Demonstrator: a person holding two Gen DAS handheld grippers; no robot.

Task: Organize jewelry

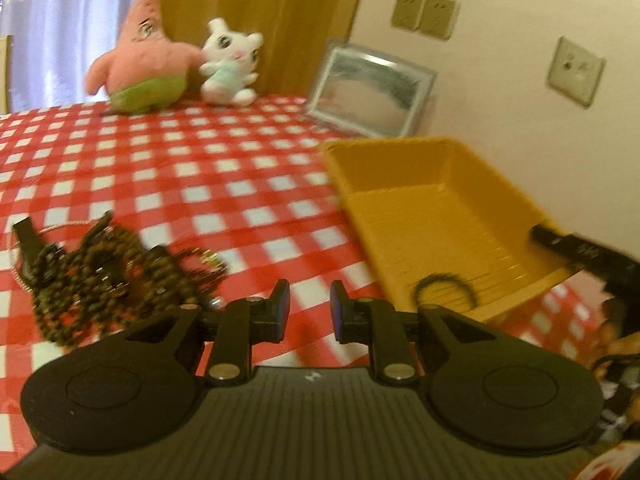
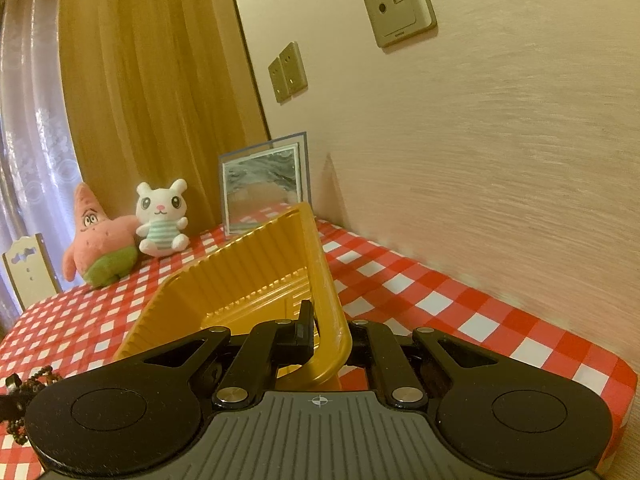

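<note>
Left wrist view: the left gripper, jaws apart and empty, hovers over the table; the jewelry pile lies just to its left, the tray to its right, a bracelet inside.

Right wrist view: the right gripper is clamped on the tilted tray's rim.

- The left gripper hovers over the checked tablecloth, tilted down, its jaws slightly parted and empty.
- The right gripper is clamped on the yellow tray's rim, tilting it.
</note>
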